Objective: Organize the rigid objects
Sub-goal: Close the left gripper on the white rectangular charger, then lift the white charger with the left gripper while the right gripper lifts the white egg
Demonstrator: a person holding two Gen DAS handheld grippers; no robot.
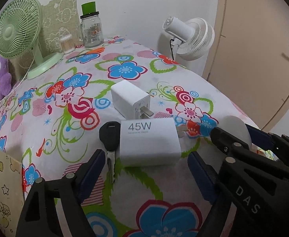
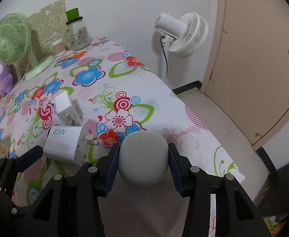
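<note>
A white 45W charger (image 1: 149,141) lies on the flowered tablecloth (image 1: 124,59) between the open fingers of my left gripper (image 1: 146,169). A black key (image 1: 109,138) lies against its left side. A second white charger (image 1: 131,100) lies just behind. My right gripper (image 2: 143,158) is shut on a round white case (image 2: 143,157), held low over the table's right part. In the left wrist view the right gripper (image 1: 241,138) and the case (image 1: 236,127) sit to the right. The 45W charger (image 2: 64,145) shows left in the right wrist view.
A green fan (image 1: 16,33), a glass jar with a green lid (image 1: 91,31), cotton swabs (image 1: 67,43) and orange scissors (image 1: 91,52) stand at the back. A purple plush (image 1: 0,75) is at left. A cardboard box (image 1: 2,187) is near left. A white floor fan (image 2: 183,35) and a door (image 2: 262,59) are right.
</note>
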